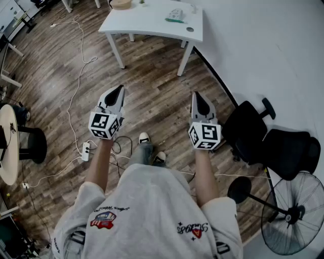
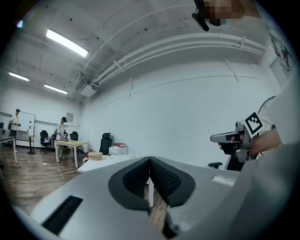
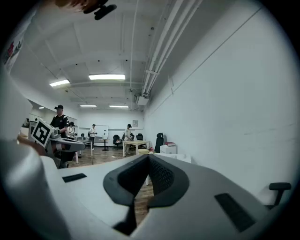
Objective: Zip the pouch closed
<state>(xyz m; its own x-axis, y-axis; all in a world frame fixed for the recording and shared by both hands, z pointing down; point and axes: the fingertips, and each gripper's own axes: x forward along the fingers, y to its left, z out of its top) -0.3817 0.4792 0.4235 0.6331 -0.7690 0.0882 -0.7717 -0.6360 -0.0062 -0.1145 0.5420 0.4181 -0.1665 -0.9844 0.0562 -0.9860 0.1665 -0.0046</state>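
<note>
The person stands on a wooden floor and holds both grippers out level, well short of the white table. On the table lie a small pale and green item, too small to tell whether it is the pouch, and a round tan object. My left gripper is shut with nothing in it; its dark pads meet in the left gripper view. My right gripper is also shut and empty, pads together in the right gripper view. Each gripper appears at the edge of the other's view.
Two black office chairs and a floor fan stand at the right by the white wall. A power strip with cables lies on the floor at the left, near a round table. Other people stand far off.
</note>
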